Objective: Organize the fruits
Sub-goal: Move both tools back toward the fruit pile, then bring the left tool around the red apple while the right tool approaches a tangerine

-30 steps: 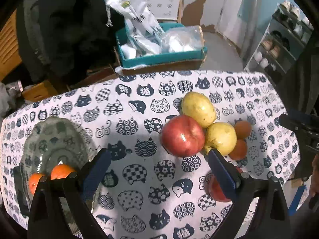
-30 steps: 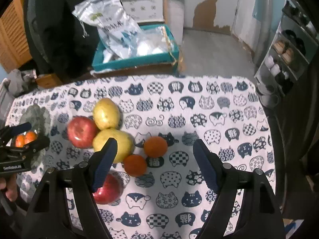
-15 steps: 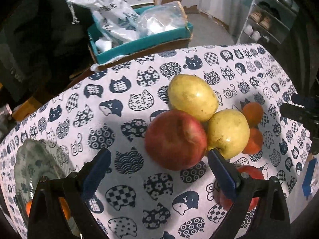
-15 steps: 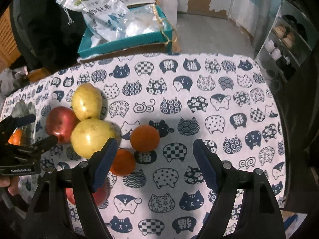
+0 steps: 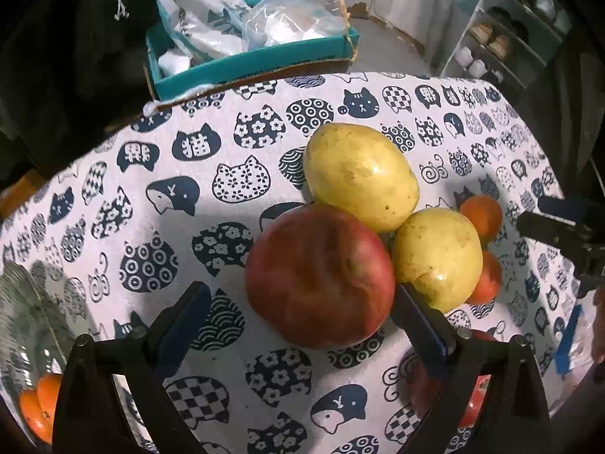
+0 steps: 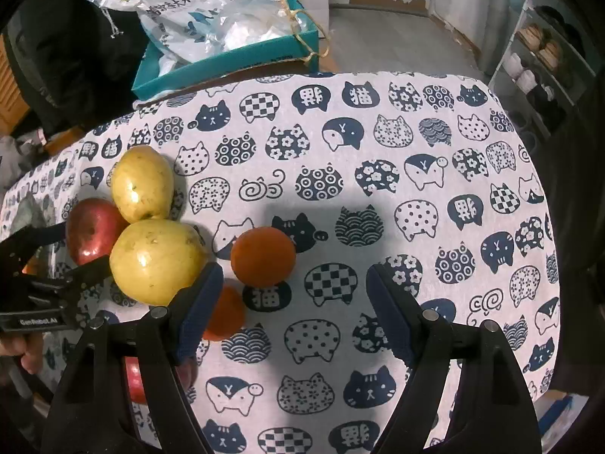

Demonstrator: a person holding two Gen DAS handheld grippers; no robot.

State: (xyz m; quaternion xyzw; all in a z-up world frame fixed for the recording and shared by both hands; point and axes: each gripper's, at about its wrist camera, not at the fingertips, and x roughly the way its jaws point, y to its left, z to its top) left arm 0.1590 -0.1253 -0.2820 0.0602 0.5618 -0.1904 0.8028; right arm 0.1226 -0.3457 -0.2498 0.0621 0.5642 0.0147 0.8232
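The left hand-held gripper (image 5: 298, 317) is hanging over the red apple (image 5: 319, 276), jaws spread wide and gripping nothing; its right finger is sitting in the gap between apple and lower pear (image 5: 438, 259), its left finger well clear on the other side. That straddle suggests the apple is the intended pick. The right hand-held gripper (image 6: 293, 302) is also standing released and empty, framing the orange (image 6: 263, 256), with its left finger just beside the lower pear and partly covering a second orange (image 6: 227, 314).

The fruit is lying bunched on the cat-print table (image 6: 416, 174): apple, upper pear (image 5: 359, 176) and lower pear touching one another, the oranges just beside them, another red fruit (image 5: 472, 405) mostly hidden behind the left gripper's finger. A glass bowl (image 5: 22, 325) at the table's left edge is already holding two oranges (image 5: 38, 405), so it is probably serving as the collecting place. Behind the table, a teal box (image 5: 264, 60) is holding plastic bags.
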